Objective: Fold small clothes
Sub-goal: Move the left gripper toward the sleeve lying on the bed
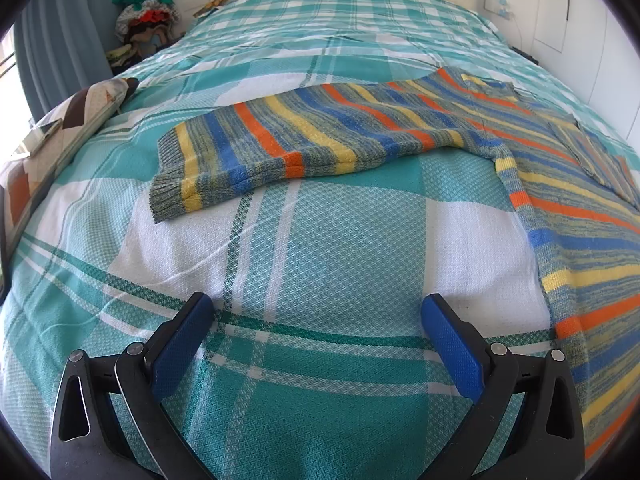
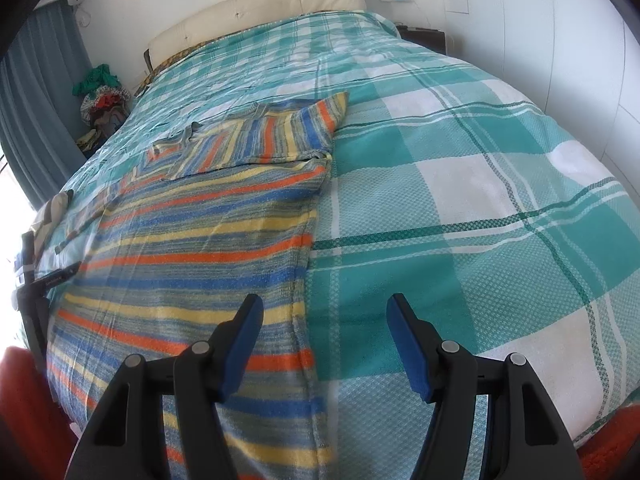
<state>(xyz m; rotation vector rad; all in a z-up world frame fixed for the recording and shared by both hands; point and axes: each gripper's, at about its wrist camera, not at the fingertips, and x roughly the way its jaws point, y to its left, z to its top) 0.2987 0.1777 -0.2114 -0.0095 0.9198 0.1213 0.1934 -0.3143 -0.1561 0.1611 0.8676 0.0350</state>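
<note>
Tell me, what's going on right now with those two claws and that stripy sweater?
Left gripper open, over bare bedspread. Right gripper open, above sweater's side edge. One sleeve still spread out, other folded in. Nothing in the way.

Daylight fills both views, bright and even, coming from the left, where a window beside the curtain point(image 1: 60, 40) burns out to plain white. The plaid bedspread point(image 1: 320, 240) is evenly lit, and the striped sweater point(image 1: 280, 140) throws only a thin soft shadow along its near edge. In the left wrist view all is sharp, down to the weave of the cloth. In the right wrist view the near part of the sweater point(image 2: 200, 280) is smeared and soft, and the bottom corners blur to red. Both pictures bulge strongly: the bed curves like a dome, the walls bend, and black corners frame the lens circle.
</note>
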